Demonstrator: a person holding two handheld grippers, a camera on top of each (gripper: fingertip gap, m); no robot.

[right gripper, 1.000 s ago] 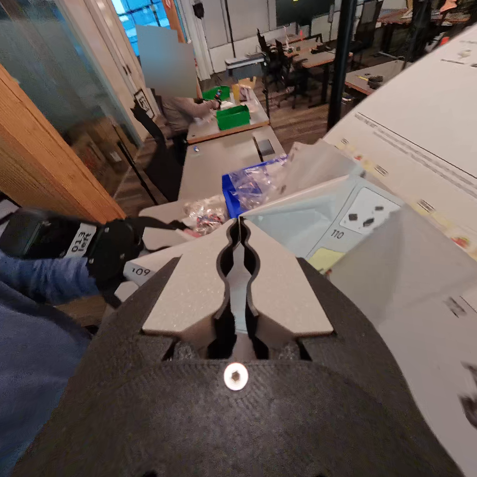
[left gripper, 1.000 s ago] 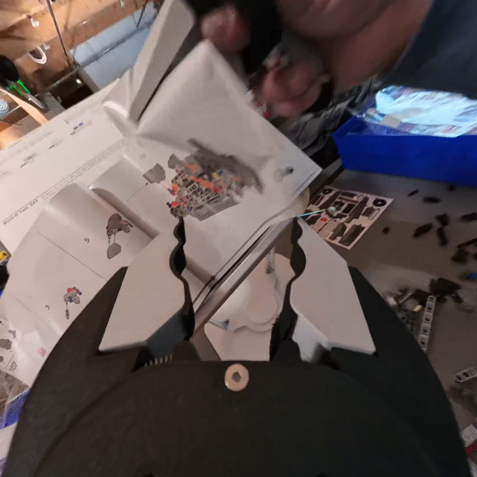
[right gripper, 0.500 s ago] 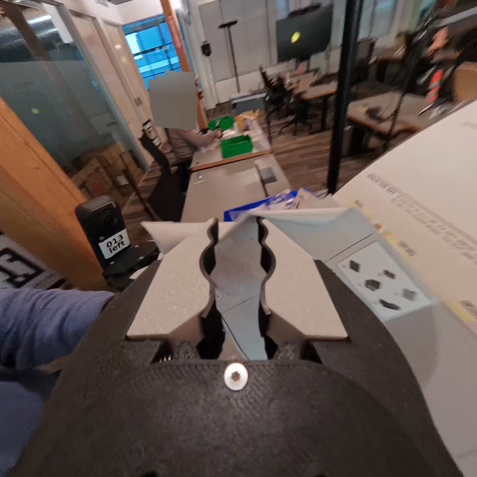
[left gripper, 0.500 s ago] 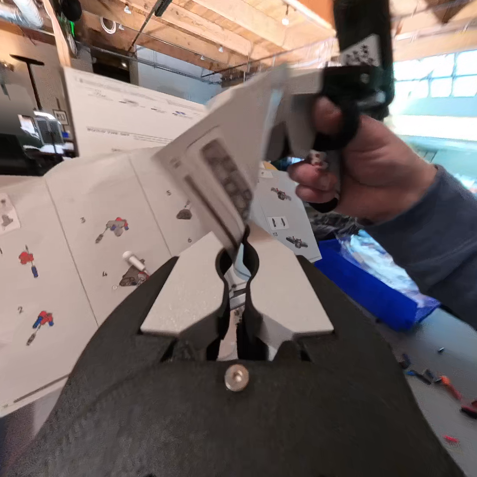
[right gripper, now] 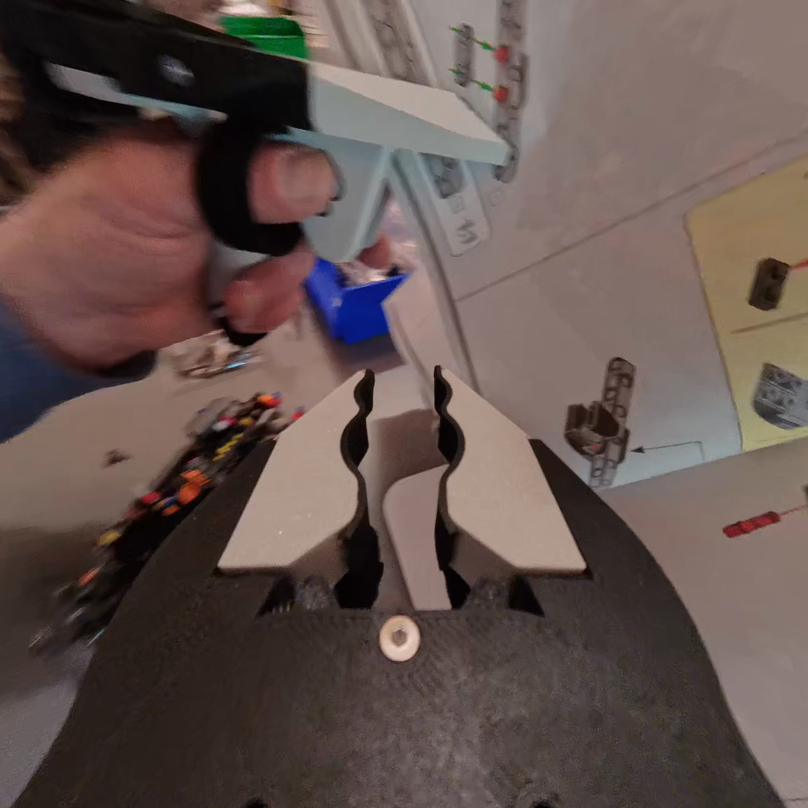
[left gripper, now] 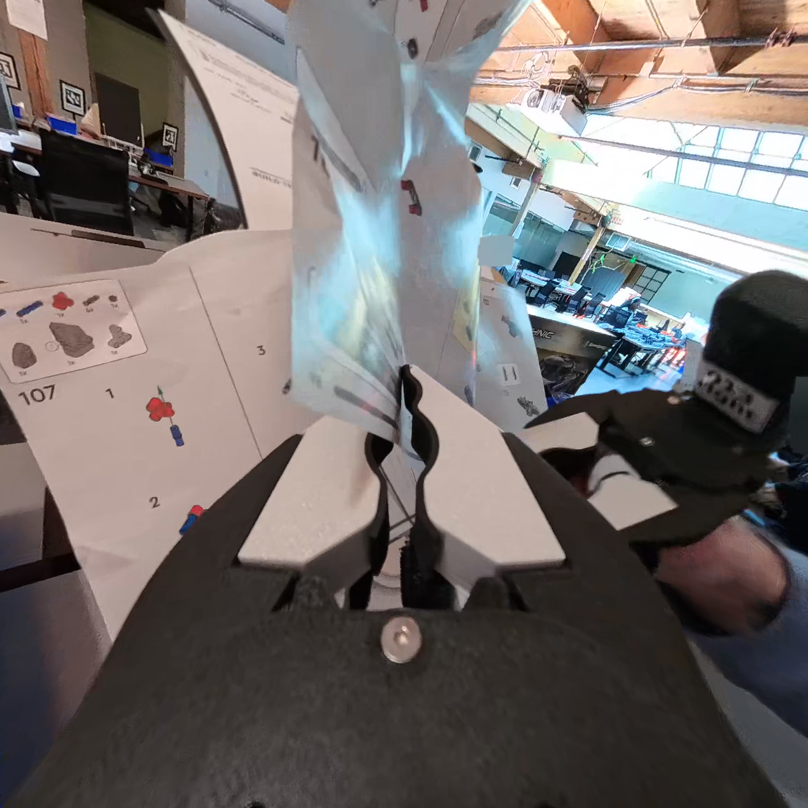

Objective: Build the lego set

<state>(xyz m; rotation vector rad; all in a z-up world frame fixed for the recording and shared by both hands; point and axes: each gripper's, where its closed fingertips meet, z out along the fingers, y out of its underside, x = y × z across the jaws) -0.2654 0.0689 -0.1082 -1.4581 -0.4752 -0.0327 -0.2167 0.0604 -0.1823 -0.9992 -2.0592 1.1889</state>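
Instruction booklet (left gripper: 144, 393): the largest thing in both views, open, its white pages printed with numbered build steps and small part drawings. In the left wrist view several pages (left gripper: 363, 280) stand up in a blurred fan from the left gripper's tips. In the right wrist view its pages (right gripper: 612, 271) fill the right side.
Table (right gripper: 78, 472): grey, showing left of the booklet in the right wrist view.
Left gripper (left gripper: 404, 382): fingers nearly together, pinching the lower edge of the booklet's fanned pages. In the right wrist view it shows again (right gripper: 503, 148), upper left of the booklet, its pale finger reaching to the page.
Left hand (right gripper: 131, 245): wrapped round the left gripper's black handle, blurred.
Right gripper (right gripper: 402, 384): a narrow gap between the fingers; the booklet's curled page edge lies in the gap but nothing is gripped. In the left wrist view it shows right of the booklet, with the hand (left gripper: 721, 586) under it.
Blue bin (right gripper: 354, 306): on the table just left of the booklet, holding clear bags.
Lego pieces (right gripper: 192, 463): a loose scatter of black, orange, red and yellow bits on the table, left of the booklet, blurred.
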